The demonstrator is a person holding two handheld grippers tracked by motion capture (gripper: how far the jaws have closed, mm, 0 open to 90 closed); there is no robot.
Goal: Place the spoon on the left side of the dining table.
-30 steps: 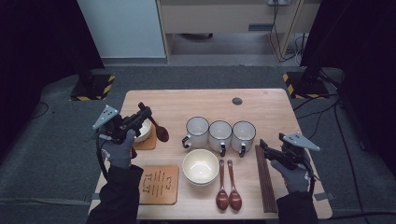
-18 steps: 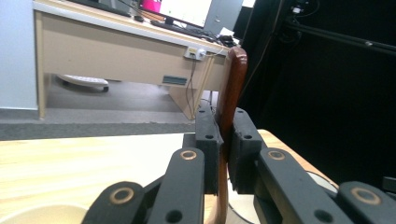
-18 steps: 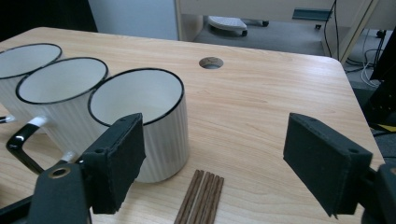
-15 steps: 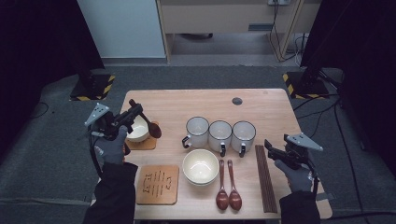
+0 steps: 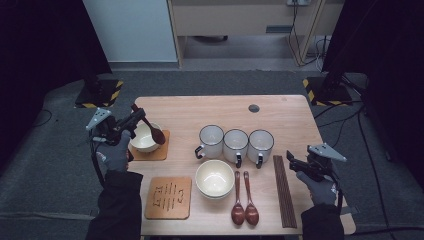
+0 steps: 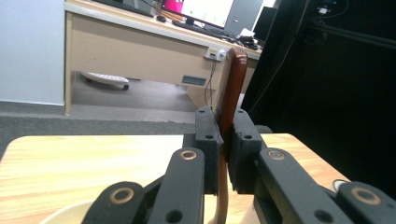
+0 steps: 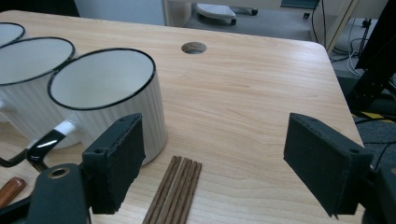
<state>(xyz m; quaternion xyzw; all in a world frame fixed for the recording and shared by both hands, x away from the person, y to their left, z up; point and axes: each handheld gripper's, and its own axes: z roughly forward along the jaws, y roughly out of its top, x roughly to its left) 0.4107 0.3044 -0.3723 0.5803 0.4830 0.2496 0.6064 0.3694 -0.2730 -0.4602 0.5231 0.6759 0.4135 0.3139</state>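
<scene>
My left gripper (image 5: 131,122) is at the table's left edge, shut on the handle of a dark wooden spoon (image 5: 155,134). In the left gripper view its jaws (image 6: 225,123) clamp that spoon handle (image 6: 229,88), which rises upright between them. The spoon's head hangs at the right rim of a small white bowl (image 5: 142,140) standing on a wooden coaster (image 5: 162,151). My right gripper (image 5: 294,162) is open near the table's right edge, beside a bundle of brown chopsticks (image 5: 284,192). In the right gripper view its jaws (image 7: 224,154) stand wide apart over the chopsticks (image 7: 175,193).
Three white mugs (image 5: 236,144) with black rims stand in a row at mid-table; the nearest mug (image 7: 112,93) is just left of my right gripper. A larger white bowl (image 5: 215,177), two wooden spoons (image 5: 243,200) and a slotted wooden trivet (image 5: 169,197) lie along the front.
My left gripper has carried the spoon to the left, so its head has moved from right of the small bowl to the bowl's rim. The right gripper has stayed put.
</scene>
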